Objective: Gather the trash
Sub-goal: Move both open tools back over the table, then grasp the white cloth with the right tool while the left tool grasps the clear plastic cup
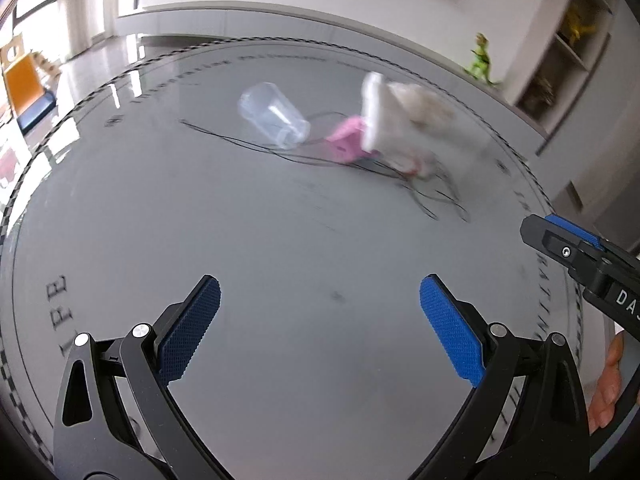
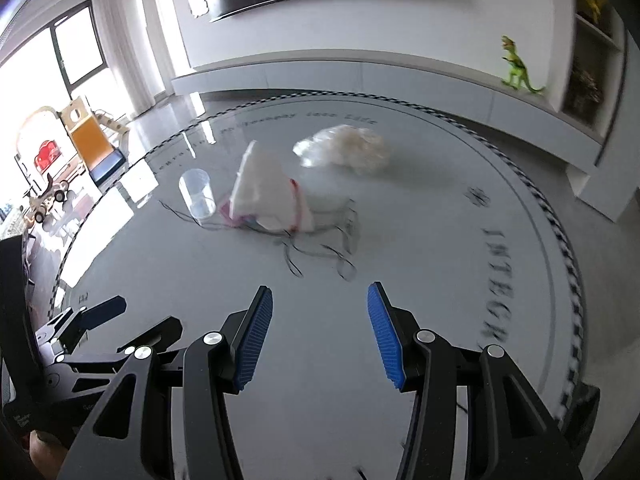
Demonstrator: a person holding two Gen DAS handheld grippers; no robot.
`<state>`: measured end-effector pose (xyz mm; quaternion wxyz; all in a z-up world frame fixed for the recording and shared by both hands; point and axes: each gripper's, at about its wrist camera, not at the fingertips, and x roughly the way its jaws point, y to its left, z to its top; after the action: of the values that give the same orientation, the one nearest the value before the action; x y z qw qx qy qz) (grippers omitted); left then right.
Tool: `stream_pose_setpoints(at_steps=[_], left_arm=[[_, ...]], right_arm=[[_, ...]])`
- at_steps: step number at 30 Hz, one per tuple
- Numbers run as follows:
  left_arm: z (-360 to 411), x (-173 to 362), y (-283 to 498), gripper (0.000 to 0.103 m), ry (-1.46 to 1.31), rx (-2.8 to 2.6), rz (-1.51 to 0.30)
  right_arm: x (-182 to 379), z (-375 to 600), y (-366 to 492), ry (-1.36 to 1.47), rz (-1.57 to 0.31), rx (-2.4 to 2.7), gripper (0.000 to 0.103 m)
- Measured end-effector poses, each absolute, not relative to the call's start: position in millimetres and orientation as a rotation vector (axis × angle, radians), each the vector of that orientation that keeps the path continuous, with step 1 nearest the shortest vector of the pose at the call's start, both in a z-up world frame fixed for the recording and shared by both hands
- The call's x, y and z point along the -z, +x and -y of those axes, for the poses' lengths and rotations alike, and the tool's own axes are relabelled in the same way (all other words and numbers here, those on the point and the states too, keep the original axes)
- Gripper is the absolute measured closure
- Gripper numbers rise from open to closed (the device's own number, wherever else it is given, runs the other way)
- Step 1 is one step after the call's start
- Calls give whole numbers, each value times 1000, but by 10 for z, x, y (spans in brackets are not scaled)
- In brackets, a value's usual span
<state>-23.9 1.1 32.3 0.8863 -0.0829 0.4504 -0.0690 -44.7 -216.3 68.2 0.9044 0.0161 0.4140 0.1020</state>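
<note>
Clear plastic marks the nearest piece of trash: a tumbler-like cup [image 1: 274, 115] lying tipped on the round grey table [image 1: 280, 264], with a white bag or wrapper [image 1: 394, 120] just beside it at three o'clock over something pink [image 1: 347, 142], and thin dark threads [image 1: 436, 196] trailing from the pile. The right view adds a crumpled clear film [image 2: 346, 151] beyond, toward one o'clock. Both pairs of tongs are released and carry nothing: the left tongs [image 1: 320, 320] stand wide, the right tongs [image 2: 320, 336] narrower, well short of the heap. The step in hand looks like the approach; the next move calls for closing in at twelve o'clock and choosing one piece. Blur hides what the pink thing is, and no bin shows
</note>
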Motion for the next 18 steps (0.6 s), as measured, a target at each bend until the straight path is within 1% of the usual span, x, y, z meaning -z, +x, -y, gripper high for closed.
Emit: stream_pose_setpoints(at_steps=[7, 13, 18], left_arm=[[-173, -323, -47, 6, -172, 116, -931], [-170, -308, 147, 6, -179, 134, -931], [-265, -358, 281, 6, -183, 100, -913]], right_arm=[[-706, 1779, 66, 37, -849, -257, 52], [-655, 1584, 541, 78, -889, -267, 52], [-625, 1521, 685, 86, -900, -270, 52]])
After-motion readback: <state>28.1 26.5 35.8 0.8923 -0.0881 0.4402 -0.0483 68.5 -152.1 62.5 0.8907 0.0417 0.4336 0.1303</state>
